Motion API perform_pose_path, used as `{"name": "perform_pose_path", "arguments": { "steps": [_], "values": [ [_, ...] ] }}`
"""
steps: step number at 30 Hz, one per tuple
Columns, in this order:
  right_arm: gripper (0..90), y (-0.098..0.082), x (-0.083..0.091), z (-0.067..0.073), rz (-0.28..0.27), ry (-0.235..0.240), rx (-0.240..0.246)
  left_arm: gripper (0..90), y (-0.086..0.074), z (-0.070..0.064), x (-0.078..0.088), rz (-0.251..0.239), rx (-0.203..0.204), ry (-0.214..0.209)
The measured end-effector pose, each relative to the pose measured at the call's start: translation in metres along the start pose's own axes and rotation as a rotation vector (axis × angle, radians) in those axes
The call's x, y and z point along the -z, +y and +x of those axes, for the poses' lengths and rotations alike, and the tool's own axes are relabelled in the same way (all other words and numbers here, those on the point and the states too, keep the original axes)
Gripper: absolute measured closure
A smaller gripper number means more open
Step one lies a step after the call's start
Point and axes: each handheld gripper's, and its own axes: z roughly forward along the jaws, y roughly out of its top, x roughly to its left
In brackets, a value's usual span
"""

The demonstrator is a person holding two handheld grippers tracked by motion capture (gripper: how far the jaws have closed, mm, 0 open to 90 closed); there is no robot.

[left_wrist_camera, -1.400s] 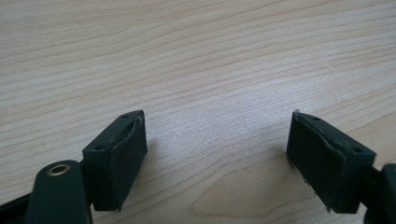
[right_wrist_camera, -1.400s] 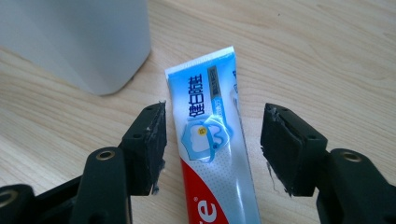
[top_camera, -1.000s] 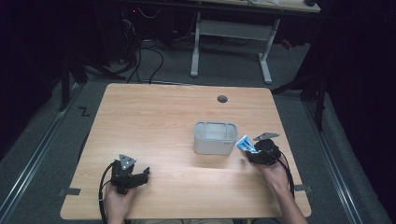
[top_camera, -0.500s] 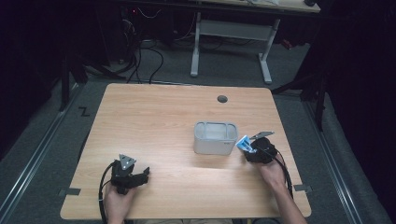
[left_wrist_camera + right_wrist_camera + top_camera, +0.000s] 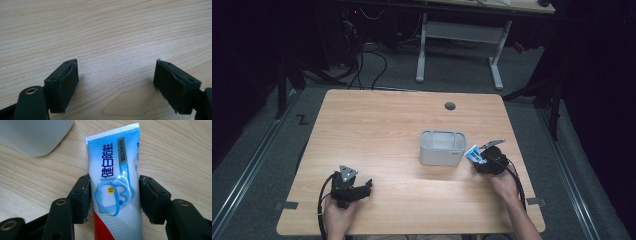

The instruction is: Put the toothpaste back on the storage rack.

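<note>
A blue, white and red toothpaste tube (image 5: 112, 170) lies flat on the wooden table (image 5: 377, 130), just right of a grey-white container (image 5: 442, 156). My right gripper (image 5: 113, 183) straddles the tube. Its jaws have just been closing, and both pads (image 5: 81, 195) now touch the tube's sides. From above, the right gripper (image 5: 478, 157) points left toward the tube (image 5: 473, 152). My left gripper (image 5: 363, 186) rests low at the table's front left. Its jaws (image 5: 116, 72) stand wide open over bare wood.
The container's rounded corner (image 5: 32, 135) sits close to the tube's crimped end. A round cable hole (image 5: 450, 106) lies in the table's far side. A desk frame (image 5: 459, 35) and cables stand on the floor beyond.
The right hand has edged slightly left toward the container, over the tube. The left hand has stayed put.
</note>
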Motion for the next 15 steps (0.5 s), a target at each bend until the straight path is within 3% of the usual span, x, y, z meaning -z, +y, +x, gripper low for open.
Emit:
{"name": "perform_pose_path", "arguments": {
  "steps": [15],
  "values": [
    [54.9, 0.004, -0.0007, -0.0063, 0.041, 0.035, -0.009, 20.4, 0.0, -0.0001, 0.0, 0.0, -0.001, 0.0]
  ]
}}
